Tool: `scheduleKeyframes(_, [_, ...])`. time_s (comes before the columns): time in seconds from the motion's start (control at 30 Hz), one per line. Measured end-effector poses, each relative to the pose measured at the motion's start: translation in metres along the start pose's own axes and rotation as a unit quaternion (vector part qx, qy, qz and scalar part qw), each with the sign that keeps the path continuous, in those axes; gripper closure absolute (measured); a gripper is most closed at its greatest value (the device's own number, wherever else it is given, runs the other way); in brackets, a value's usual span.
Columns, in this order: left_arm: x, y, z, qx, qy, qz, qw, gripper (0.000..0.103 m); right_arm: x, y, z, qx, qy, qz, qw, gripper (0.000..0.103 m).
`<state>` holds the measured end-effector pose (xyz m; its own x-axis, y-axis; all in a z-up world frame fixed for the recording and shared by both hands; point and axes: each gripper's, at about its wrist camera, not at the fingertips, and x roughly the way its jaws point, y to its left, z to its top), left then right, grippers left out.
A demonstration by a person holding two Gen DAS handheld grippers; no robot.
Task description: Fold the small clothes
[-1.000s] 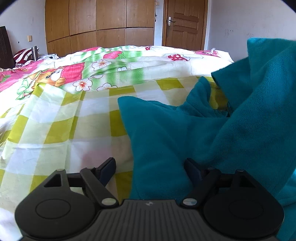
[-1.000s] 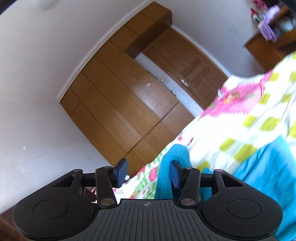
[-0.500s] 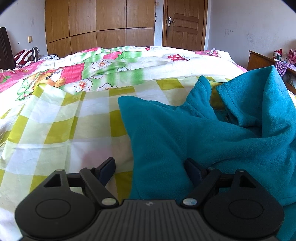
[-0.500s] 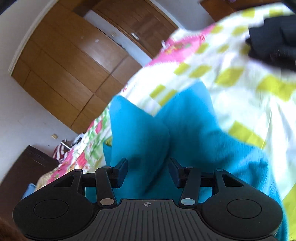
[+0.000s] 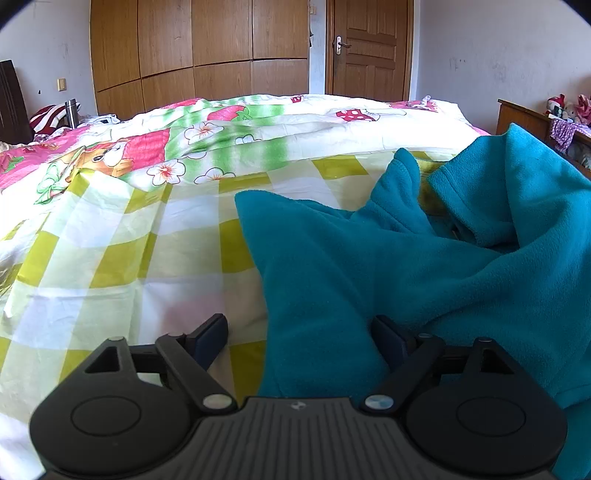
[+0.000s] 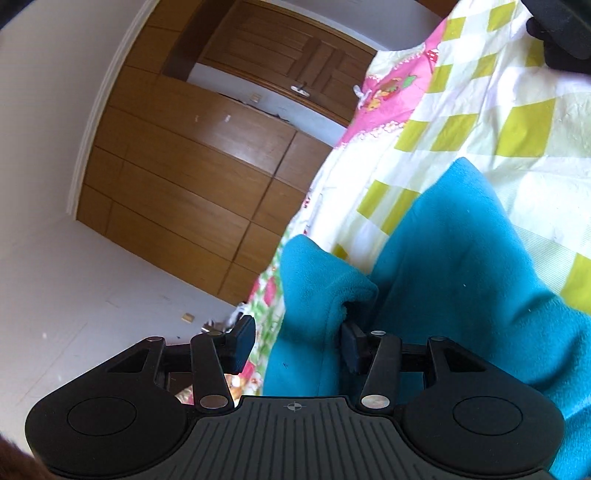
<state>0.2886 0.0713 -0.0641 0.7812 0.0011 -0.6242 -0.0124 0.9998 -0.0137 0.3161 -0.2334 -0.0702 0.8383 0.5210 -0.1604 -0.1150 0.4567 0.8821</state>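
Note:
A teal fleece garment (image 5: pixel 369 266) lies rumpled on the yellow-checked bed sheet (image 5: pixel 129 258), its right part raised in a peak. My left gripper (image 5: pixel 299 338) stands wide open low over the sheet; the garment's near edge lies between its fingers, apart from the left pad. In the right wrist view a fold of the same garment (image 6: pixel 461 266) sits between the fingers of my right gripper (image 6: pixel 297 343). It drapes against the right finger, and a gap shows beside the left finger (image 6: pixel 243 341). That gripper is open.
A cartoon-print quilt (image 5: pixel 221 125) covers the far half of the bed. Behind it stand a wooden wardrobe (image 5: pixel 199 48) and a door (image 5: pixel 369 48). A wooden cabinet (image 5: pixel 524 114) with toys is at the right. A dark cloth item (image 6: pixel 561 33) lies further along the sheet.
The lifted right part of the teal garment has come down toward the bed. The right gripper has sunk and rolled with the fold still between its fingers. The left gripper has not moved.

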Motion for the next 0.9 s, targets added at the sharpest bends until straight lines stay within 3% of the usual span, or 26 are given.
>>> scheduleKeyframes(0.07, [0.0,0.0,0.0,0.0,0.0,0.0,1.0,0.005,0.016,-0.01,-0.001,0.044,0.03,-0.004,0.999,0.054])
scheduleKeyframes(0.17, [0.0,0.0,0.0,0.0,0.0,-0.001,1.0,0.004,0.032,-0.013,-0.007,0.108,0.068,0.055,0.99,0.054])
scheduleKeyframes(0.3, [0.0,0.001,-0.001,-0.002,-0.002,-0.004,1.0,0.003,0.014,0.009,0.014,0.083,-0.03,0.077,0.993,0.054])
scheduleKeyframes(0.37, [0.001,0.001,-0.001,-0.004,-0.004,-0.007,1.0,0.0,0.005,0.017,0.033,0.08,-0.049,0.08,0.992,0.054])
scheduleKeyframes(0.43, [0.001,0.0,-0.001,-0.001,-0.005,-0.007,1.0,0.0,-0.003,0.025,0.035,0.056,-0.052,0.06,0.995,0.054])
scheduleKeyframes(0.5, [0.001,-0.001,-0.002,0.0,-0.006,-0.006,1.0,0.0,-0.016,0.044,0.021,-0.035,-0.075,0.006,0.997,0.055])
scheduleKeyframes(0.53, [0.001,-0.001,-0.002,0.001,-0.006,-0.006,1.0,0.0,-0.023,0.058,0.007,-0.114,-0.095,-0.033,0.988,0.059])
scheduleKeyframes(0.57, [0.001,-0.001,-0.003,0.002,-0.006,-0.006,1.0,0.0,-0.027,0.075,-0.011,-0.217,-0.122,-0.084,0.965,0.061])
scheduleKeyframes(0.63, [0.001,-0.001,-0.004,0.002,-0.008,-0.006,1.0,0.0,-0.026,0.097,-0.041,-0.341,-0.156,-0.122,0.919,0.068])
scheduleKeyframes(0.67, [0.001,-0.001,-0.004,0.002,-0.009,-0.006,0.9999,0.0,-0.024,0.104,-0.045,-0.354,-0.161,-0.118,0.914,0.069])
scheduleKeyframes(0.73, [0.0,0.0,-0.004,-0.001,-0.01,-0.009,0.9999,0.0,-0.025,0.119,-0.045,-0.363,-0.181,-0.104,0.908,0.078])
scheduleKeyframes(0.77, [0.001,0.0,-0.004,-0.001,-0.009,-0.008,0.9999,0.0,-0.028,0.128,-0.051,-0.388,-0.196,-0.1,0.895,0.08])
scheduleKeyframes(0.87, [0.0,0.0,-0.005,-0.001,-0.011,-0.008,0.9999,0.0,-0.036,0.143,-0.079,-0.475,-0.267,-0.127,0.829,0.075])
scheduleKeyframes(0.9, [0.0,-0.001,-0.006,-0.001,-0.01,-0.008,0.9999,0.0,-0.038,0.143,-0.085,-0.487,-0.275,-0.133,0.818,0.074])
